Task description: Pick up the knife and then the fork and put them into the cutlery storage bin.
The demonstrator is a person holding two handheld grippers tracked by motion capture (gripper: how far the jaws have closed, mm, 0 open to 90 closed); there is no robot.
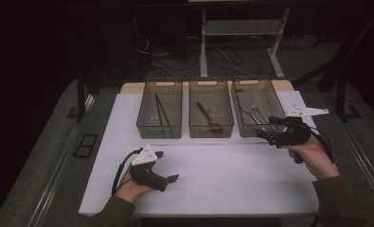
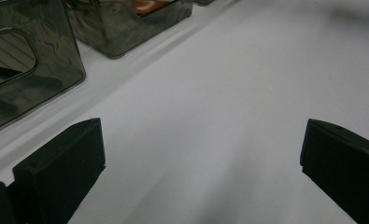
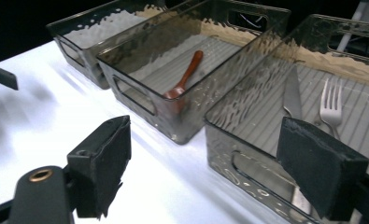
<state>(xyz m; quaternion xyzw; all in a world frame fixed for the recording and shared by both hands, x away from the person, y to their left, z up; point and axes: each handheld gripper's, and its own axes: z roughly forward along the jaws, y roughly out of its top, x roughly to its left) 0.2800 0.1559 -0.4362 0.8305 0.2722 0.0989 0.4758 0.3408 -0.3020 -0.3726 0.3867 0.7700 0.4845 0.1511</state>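
Hovering at the front rim of the right bin [image 1: 271, 90], the right hand-held gripper [image 1: 269, 128] has its jaws spread and empty; the fork [image 3: 330, 108] and knife [image 3: 292, 97] lie inside. Reaching in carelessly could clip the rim and shove the bin. The left hand-held gripper [image 1: 168, 166], also spread, rests on the bench [image 1: 232, 175].

Right gripper [image 1: 266, 128] seemingly open beside right bin [image 1: 258, 106]
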